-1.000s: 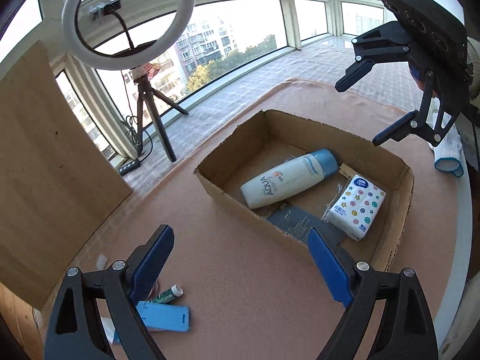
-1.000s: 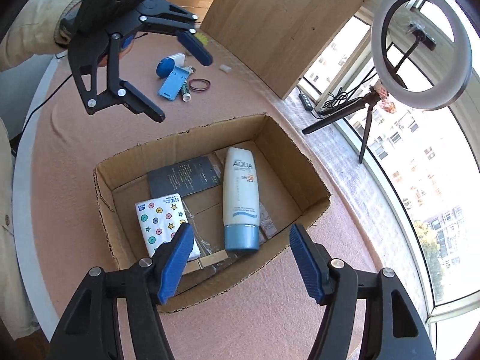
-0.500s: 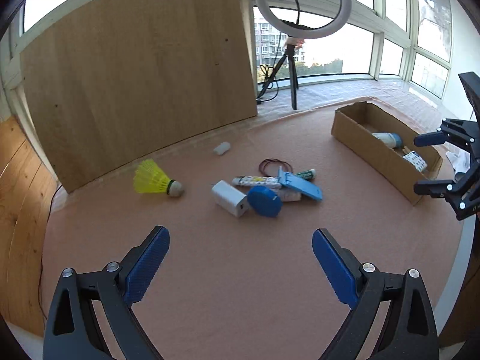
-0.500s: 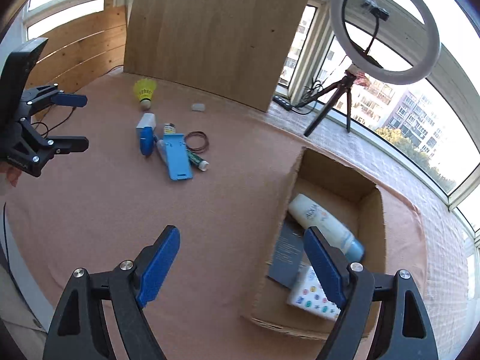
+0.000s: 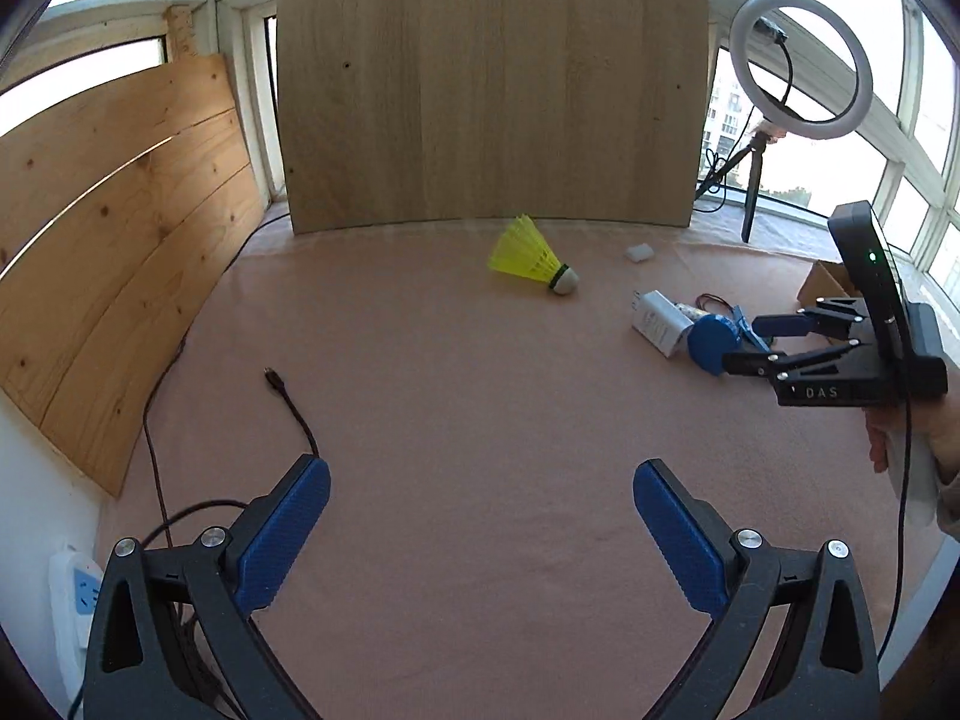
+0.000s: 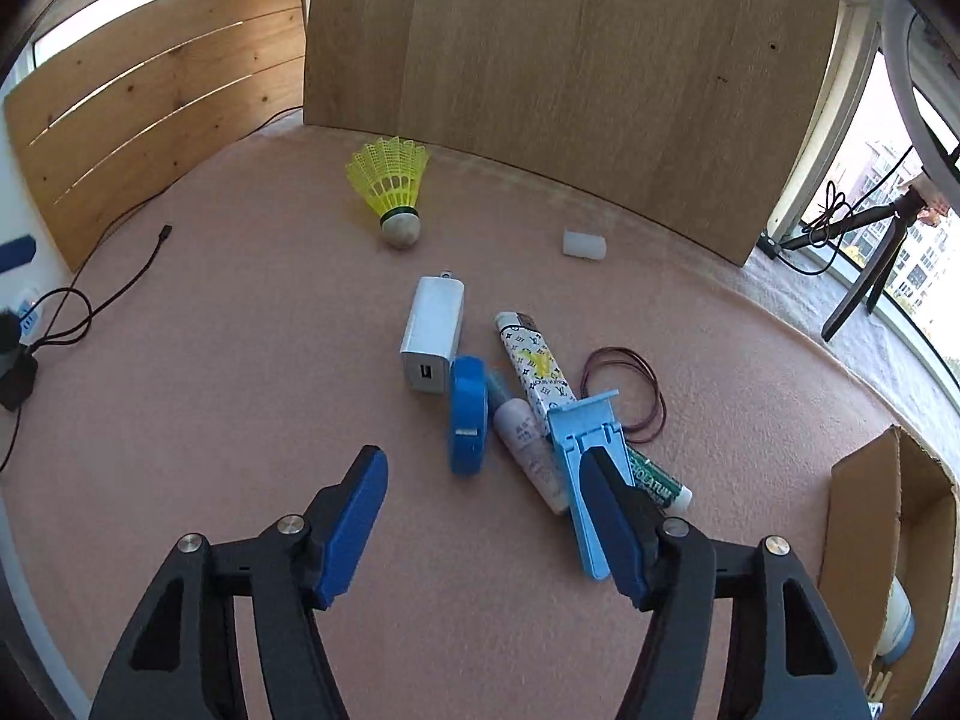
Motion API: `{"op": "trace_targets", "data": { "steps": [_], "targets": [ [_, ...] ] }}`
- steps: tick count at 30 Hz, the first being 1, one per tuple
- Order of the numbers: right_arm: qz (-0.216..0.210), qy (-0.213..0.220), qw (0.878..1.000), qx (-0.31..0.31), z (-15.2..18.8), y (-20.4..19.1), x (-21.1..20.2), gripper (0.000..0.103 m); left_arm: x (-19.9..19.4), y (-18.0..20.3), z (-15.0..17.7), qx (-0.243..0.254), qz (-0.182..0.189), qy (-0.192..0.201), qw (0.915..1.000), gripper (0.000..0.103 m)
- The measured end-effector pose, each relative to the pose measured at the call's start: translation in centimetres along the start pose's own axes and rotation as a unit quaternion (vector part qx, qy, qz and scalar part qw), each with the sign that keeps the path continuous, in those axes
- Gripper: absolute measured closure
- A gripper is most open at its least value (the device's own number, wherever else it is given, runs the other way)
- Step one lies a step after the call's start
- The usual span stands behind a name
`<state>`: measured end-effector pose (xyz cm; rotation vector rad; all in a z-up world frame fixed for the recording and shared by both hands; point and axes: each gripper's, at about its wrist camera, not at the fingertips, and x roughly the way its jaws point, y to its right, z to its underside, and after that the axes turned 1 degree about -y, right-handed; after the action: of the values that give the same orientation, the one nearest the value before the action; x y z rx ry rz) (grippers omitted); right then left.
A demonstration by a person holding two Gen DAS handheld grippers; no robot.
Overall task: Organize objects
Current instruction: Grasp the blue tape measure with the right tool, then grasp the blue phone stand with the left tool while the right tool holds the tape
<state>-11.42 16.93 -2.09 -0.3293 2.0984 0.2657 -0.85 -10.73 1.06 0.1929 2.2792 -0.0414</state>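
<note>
A pile of loose things lies on the pink table: a white charger (image 6: 432, 333), a blue tape dispenser (image 6: 467, 414), a patterned tube (image 6: 537, 369), a small white bottle (image 6: 531, 450), a light blue stand (image 6: 576, 438) and a green tube (image 6: 660, 483). A yellow shuttlecock (image 6: 393, 180) lies beyond them. My right gripper (image 6: 480, 459) hovers just short of the dispenser, its jaws closing with only bare table between them. My left gripper (image 5: 480, 471) is far to the left of the pile, its jaws opening wide over bare table. The cardboard box (image 6: 864, 510) stands at the right.
A wooden board (image 5: 492, 90) leans at the table's back edge. A dark cable (image 5: 288, 396) runs from a power strip (image 5: 75, 594) at the left. Rubber bands (image 6: 651, 396) and a small white cap (image 6: 583, 244) lie by the pile. A ring light (image 5: 801, 60) stands by the window.
Both grippers have swung away from the box toward the loose things. The right one has come down close over the pile and its jaws stand narrower. The left one now faces the board.
</note>
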Motion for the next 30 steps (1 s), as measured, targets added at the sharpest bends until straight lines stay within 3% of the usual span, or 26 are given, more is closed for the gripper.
{"op": "trace_targets", "data": {
  "steps": [3, 7, 15, 19, 22, 27, 30],
  "targets": [
    [-0.006, -0.008, 1.0, -0.001, -0.6, 0.1, 1.2, 0.055, 0.7, 1.0, 1.7, -0.015, 0.01, -0.016, 0.9997, 0.0],
    [-0.01, -0.005, 1.0, 0.003, -0.8, 0.2, 1.4, 0.088, 1.5, 2.0, 2.7, -0.027, 0.022, -0.031, 0.9989, 0.0],
    [-0.065, -0.012, 0.998, -0.005, 1.1, -1.5, -0.2, 0.09, 3.3, 2.9, 2.4, -0.048, 0.033, -0.046, 0.9972, 0.0],
    [-0.154, -0.011, 0.988, 0.025, 3.5, -2.8, -2.2, 0.09, 4.5, 3.5, 2.3, -0.048, 0.04, -0.059, 0.9963, 0.0],
    [-0.197, -0.024, 0.979, 0.056, 5.5, -3.1, -2.8, 0.09, 5.1, 4.5, 2.5, -0.036, 0.043, -0.066, 0.9962, 0.0],
    [-0.199, -0.03, 0.975, 0.097, 8.0, -1.4, -3.1, 0.09, 5.9, 6.3, 2.7, -0.018, 0.052, -0.075, 0.9957, 0.0],
    [-0.177, -0.018, 0.98, 0.09, 8.3, -0.5, -4.1, 0.09, 6.1, 7.3, 2.4, -0.012, 0.056, -0.076, 0.9955, 0.0]
  ]
}}
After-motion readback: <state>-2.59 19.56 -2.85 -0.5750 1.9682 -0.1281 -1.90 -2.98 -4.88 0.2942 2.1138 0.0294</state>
